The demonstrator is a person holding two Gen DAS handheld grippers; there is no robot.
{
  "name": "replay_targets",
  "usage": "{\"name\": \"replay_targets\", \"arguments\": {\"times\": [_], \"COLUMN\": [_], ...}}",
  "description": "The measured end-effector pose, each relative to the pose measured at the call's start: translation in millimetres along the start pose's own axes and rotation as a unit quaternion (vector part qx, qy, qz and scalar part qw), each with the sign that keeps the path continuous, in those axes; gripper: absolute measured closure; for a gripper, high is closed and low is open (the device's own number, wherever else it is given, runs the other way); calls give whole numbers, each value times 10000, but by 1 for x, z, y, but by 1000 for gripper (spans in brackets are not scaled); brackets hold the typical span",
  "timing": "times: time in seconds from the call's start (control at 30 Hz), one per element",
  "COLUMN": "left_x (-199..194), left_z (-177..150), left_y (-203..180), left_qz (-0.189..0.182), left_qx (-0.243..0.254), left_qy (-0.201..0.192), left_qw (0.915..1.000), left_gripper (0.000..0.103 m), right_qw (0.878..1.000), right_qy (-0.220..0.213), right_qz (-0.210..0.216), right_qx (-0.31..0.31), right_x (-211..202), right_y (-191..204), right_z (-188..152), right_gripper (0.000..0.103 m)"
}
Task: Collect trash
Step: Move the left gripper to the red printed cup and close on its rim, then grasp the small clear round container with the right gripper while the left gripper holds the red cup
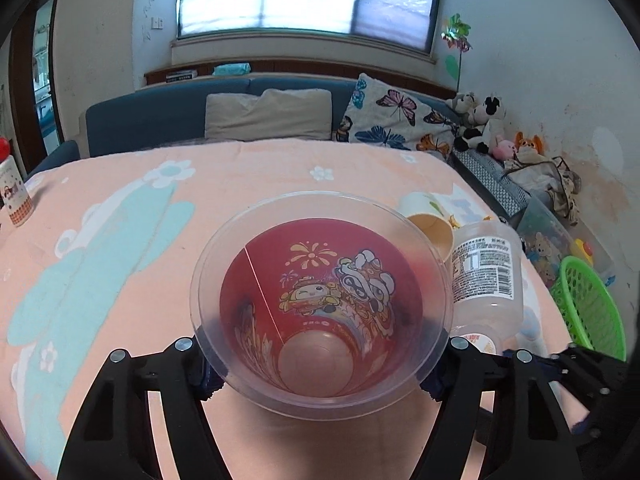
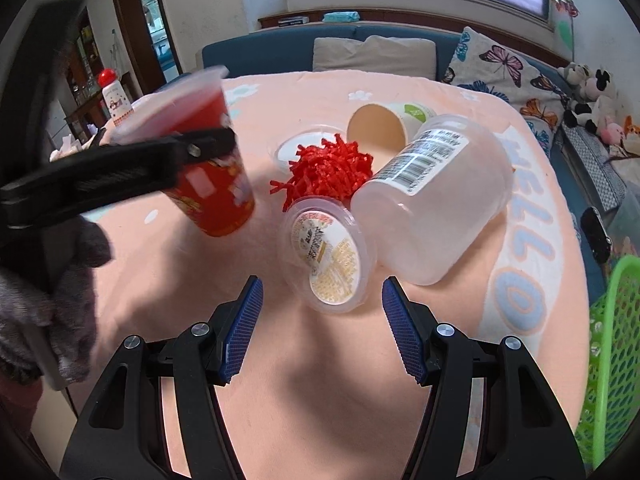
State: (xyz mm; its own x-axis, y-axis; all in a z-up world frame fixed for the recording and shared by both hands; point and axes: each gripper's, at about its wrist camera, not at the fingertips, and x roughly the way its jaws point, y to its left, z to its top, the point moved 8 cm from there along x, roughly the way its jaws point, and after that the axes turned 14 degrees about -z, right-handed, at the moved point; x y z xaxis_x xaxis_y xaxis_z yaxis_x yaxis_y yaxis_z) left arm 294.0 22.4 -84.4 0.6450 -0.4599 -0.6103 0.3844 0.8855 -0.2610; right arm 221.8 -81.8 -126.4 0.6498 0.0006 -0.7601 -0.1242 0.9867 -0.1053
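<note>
My left gripper is clamped on the red cup, held tilted above the cloth, left of the jar. My right gripper stands apart, empty, just short of the small tub leaning against that jar. Green basket sits right of it.

Red cartoon-printed cup; peach tablecloth, pale-blue flowers; red paper shreds; green basket; butterfly-patterned cushion.
</note>
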Motion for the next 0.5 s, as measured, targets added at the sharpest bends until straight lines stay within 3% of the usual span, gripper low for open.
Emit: {"name": "replay_targets", "arguments": {"times": [0.23, 0.5], "left_x": [-30, -39], "left_z": [6, 2], "left_y": [16, 29], "left_qz": [45, 25], "left_qx": [-176, -290], "left_qy": [-261, -320], "left_qw": [9995, 9991], "left_gripper": [33, 33], "right_qw": [9987, 9958], "right_qy": [-17, 64], "right_qz": [-478, -876], "right_qx": [-158, -266], "right_x": [18, 39], "right_y": [11, 19], "right_z": [1, -5], "right_gripper": [40, 40]}}
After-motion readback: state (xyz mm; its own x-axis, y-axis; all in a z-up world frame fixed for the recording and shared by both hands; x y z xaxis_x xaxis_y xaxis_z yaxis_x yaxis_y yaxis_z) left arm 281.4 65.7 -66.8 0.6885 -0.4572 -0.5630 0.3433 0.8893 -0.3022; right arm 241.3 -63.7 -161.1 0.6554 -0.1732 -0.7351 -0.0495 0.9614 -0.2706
